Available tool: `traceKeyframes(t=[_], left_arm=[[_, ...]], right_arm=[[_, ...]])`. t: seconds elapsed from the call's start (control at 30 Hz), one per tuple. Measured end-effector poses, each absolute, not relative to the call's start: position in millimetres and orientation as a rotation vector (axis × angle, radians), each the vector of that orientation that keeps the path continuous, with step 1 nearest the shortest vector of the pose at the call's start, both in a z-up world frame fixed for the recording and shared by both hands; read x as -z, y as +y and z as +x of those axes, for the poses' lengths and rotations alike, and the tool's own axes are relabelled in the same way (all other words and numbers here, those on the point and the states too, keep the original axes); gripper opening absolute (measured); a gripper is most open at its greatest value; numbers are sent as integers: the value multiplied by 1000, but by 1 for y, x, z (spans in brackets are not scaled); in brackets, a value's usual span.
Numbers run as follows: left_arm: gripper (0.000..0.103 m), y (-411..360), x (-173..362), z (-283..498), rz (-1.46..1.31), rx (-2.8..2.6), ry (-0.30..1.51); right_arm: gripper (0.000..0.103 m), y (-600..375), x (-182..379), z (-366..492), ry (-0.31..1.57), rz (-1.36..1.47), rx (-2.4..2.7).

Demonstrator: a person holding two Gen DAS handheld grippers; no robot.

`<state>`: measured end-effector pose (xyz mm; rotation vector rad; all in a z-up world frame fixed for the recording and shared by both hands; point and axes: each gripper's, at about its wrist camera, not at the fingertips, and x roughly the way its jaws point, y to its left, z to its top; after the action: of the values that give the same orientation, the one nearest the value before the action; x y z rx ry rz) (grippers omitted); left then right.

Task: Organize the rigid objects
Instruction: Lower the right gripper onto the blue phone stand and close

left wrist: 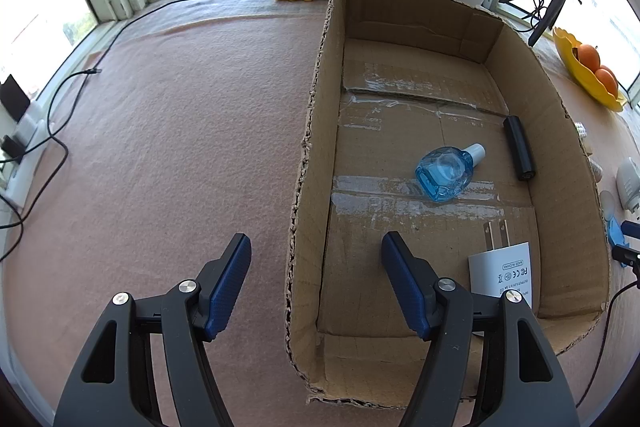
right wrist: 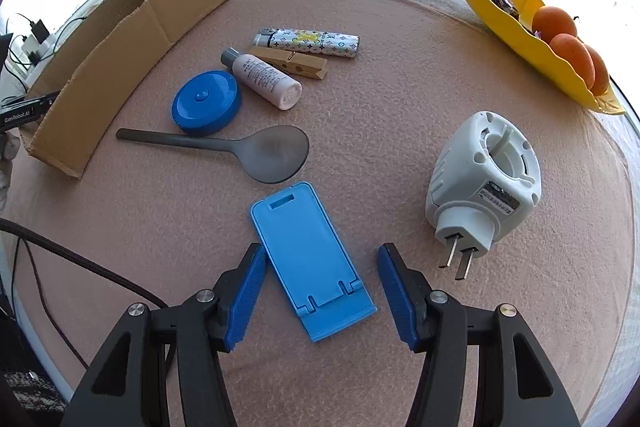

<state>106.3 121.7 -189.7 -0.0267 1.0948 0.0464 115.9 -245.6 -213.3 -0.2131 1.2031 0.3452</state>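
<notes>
Left gripper (left wrist: 316,251): jaws apart, nothing between the pads, straddling the left wall of the box (left wrist: 308,163), lower centre of frame. One finger is over the pink mat (left wrist: 168,131), the other over the box floor.

In the box: blue bottle (left wrist: 446,173) with a white cap, on its side at centre right. Black cylinder (left wrist: 519,147) lies just right of it against the right wall. White charger (left wrist: 505,271) sits lower right, prongs pointing up-frame. Its label reads "MADE IN CHINA", with FC and CE marks; the rest is too small to read.

Right gripper (right wrist: 322,255): jaws spread, gripping nothing, lower centre of frame. The blue phone stand (right wrist: 310,259) lies flat on the mat between the fingers; left pad right at its edge, right pad clear.

Still on the mat:
- grey spoon (right wrist: 256,149) at centre
- blue round lid (right wrist: 206,101) above it
- pink bottle (right wrist: 266,79), print unreadable
- clothespin (right wrist: 294,63)
- lighter (right wrist: 308,42) with an LV-style monogram print
- white plug-in unit (right wrist: 482,179) at right, sticker unreadable

"GenRobot.AI" shows on a black part (right wrist: 24,111) at the left edge.
</notes>
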Motion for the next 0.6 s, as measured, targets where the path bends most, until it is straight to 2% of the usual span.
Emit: traceKeyframes(t=[0.17, 0.47, 0.6], left_arm=[[69, 121, 190, 106, -27, -47, 1095], [69, 121, 190, 106, -27, -47, 1095], [69, 121, 190, 107, -29, -47, 1095]], right_arm=[[51, -245, 213, 113, 1208, -168, -284], [35, -252, 208, 105, 1249, -33, -198], [34, -257, 207, 101, 1247, 31, -203]])
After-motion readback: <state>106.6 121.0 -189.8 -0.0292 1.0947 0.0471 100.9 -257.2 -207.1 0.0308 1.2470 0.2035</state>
